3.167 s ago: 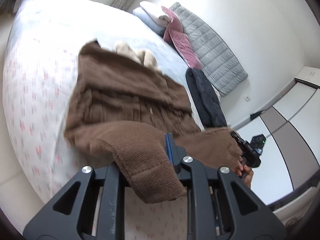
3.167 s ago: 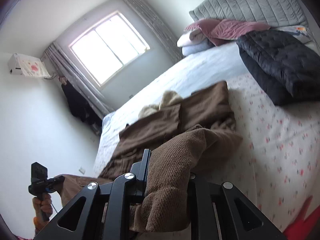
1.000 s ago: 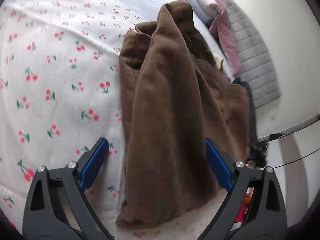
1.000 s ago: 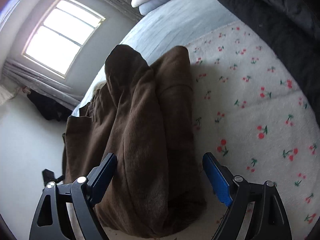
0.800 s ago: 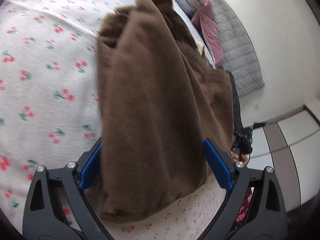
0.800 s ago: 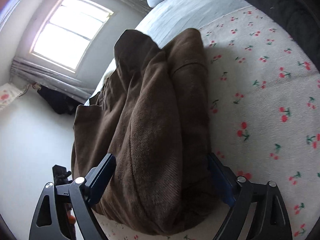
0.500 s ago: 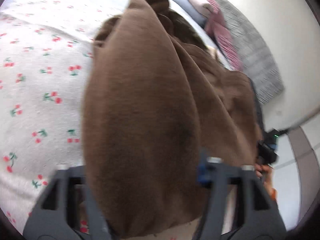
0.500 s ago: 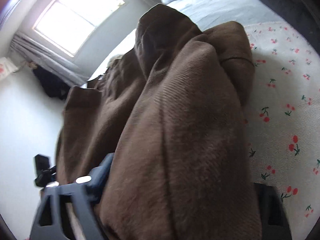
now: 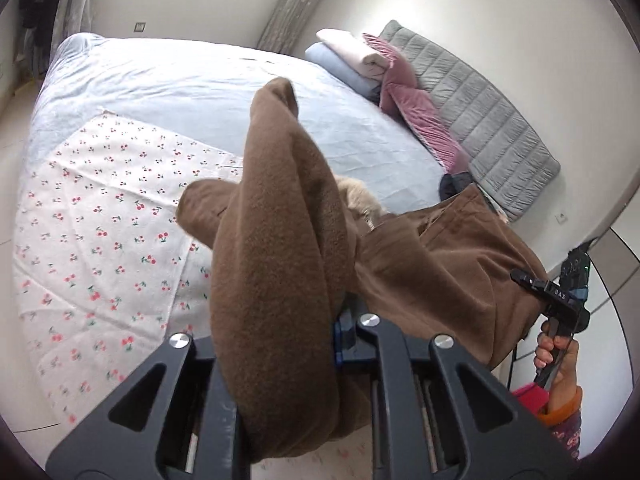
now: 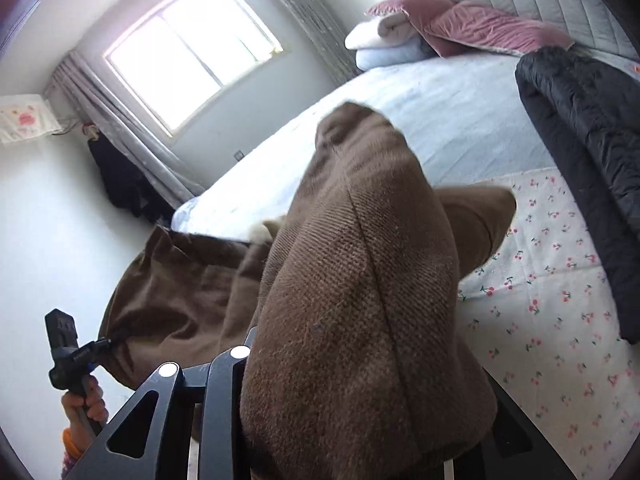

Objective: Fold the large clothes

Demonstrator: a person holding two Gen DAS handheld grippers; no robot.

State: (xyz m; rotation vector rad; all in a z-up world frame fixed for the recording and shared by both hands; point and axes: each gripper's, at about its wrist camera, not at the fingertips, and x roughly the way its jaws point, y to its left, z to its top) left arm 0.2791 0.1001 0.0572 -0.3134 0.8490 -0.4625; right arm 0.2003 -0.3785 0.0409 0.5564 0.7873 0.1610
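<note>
I see the brown coat [image 9: 276, 280] as thick matt cloth, fuzzy in the left wrist view, coarse ribbed weave at centre of the right wrist view. Left gripper [image 9: 340, 340]: matt black plastic with shiny metal screw heads and blue pads. Bedsheet [image 9: 200, 92], upper centre, is smooth pale blue cloth; cherry-print sheet [image 9: 100, 220] at left thin cotton. Headboard [image 9: 480, 120], upper right, quilted grey fabric. Black jacket [image 10: 580, 140], right edge, slightly shiny quilted.

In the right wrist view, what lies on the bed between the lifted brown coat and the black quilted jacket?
Only the white cherry-print sheet lies between the brown coat and the black quilted jacket; nothing else rests on that stretch in the right wrist view.
</note>
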